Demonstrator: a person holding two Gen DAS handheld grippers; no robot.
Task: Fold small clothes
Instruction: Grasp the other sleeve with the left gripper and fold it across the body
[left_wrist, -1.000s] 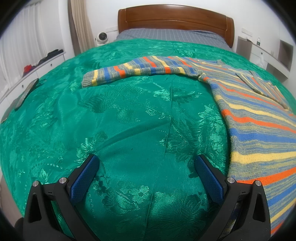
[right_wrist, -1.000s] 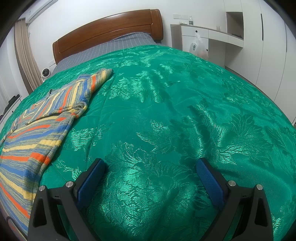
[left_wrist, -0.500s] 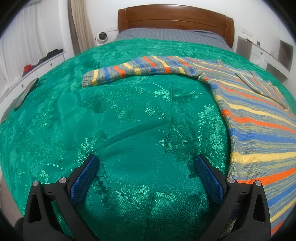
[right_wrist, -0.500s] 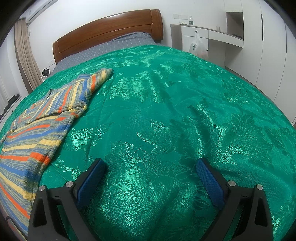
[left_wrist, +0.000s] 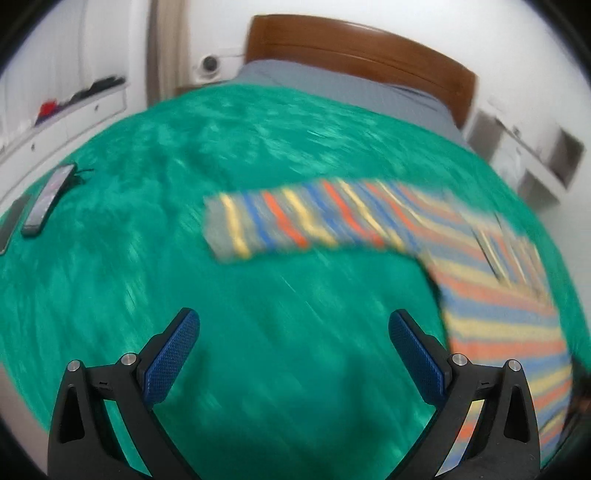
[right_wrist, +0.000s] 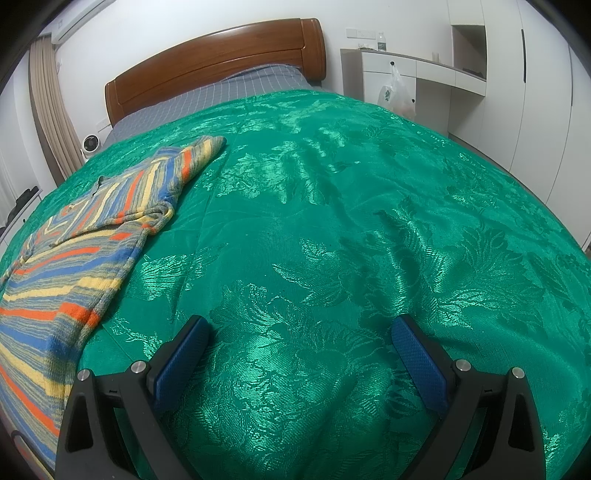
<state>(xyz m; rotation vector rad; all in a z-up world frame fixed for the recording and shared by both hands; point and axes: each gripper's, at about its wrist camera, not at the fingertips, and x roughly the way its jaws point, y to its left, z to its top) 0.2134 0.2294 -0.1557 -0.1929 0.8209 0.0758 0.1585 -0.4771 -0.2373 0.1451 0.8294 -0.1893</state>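
Green patterned bedspread (right_wrist: 332, 229) is covering the whole bed, and the striped sweater (right_wrist: 74, 251) is lying flat on it. The sweater is knitted in narrow bands of blue, orange, yellow and grey. In the right wrist view it is lying at the left side of the bedspread, with its body running toward the lower left edge and one sleeve (right_wrist: 192, 158) folded inward, its grey cuff pointing toward the headboard (right_wrist: 214, 62). In the left wrist view, which is blurred, the sweater (left_wrist: 498, 314) is lying at the right side, and its other sleeve (left_wrist: 295, 221) is stretching out straight to the left across the bedspread (left_wrist: 147, 258), ending in a grey cuff.

The left gripper (left_wrist: 293, 339) is hanging above bare bedspread, near the sweater's side edge but not touching it; its jaws are standing wide apart with nothing between them. The right gripper (right_wrist: 299, 347) is also hanging over bare bedspread, to the right of the sweater, and its jaws are wide apart and holding nothing.

Farther out, a phone (left_wrist: 46, 201) is lying near the left edge of the bed. A grey checked sheet (right_wrist: 229, 92) is showing below the wooden headboard. A white cabinet (right_wrist: 413, 74) is standing by the wall, with a plastic bag (right_wrist: 395, 92) hanging on it.
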